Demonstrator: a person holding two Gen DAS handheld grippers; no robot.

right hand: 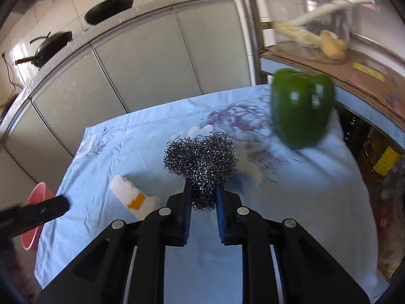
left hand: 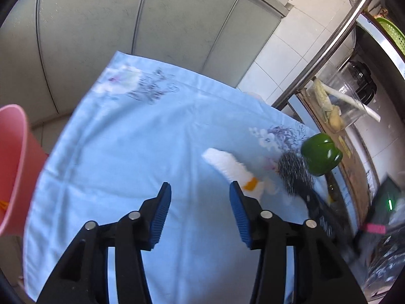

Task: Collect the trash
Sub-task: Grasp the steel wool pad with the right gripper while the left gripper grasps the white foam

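Note:
A steel wool scourer (right hand: 200, 154) lies on the blue flowered tablecloth (right hand: 303, 202), and my right gripper (right hand: 203, 186) is shut on its near edge. Left of it lies a white fuzzy sock-like piece with an orange band (right hand: 129, 193). In the left wrist view my left gripper (left hand: 200, 185) is open over the bare cloth (left hand: 114, 152), with nothing between its fingers. The white piece (left hand: 227, 164) lies just beyond its right fingertip, and the scourer (left hand: 295, 171) is further right. A pink bin (left hand: 12, 167) stands off the table's left side.
A green bell pepper (right hand: 302, 106) sits at the cloth's far right corner. Beside it, a shelf holds a clear container (right hand: 308, 25) of vegetable scraps. Grey cabinet doors (left hand: 101, 38) stand behind the table, with two pans (right hand: 108, 7) on the counter above.

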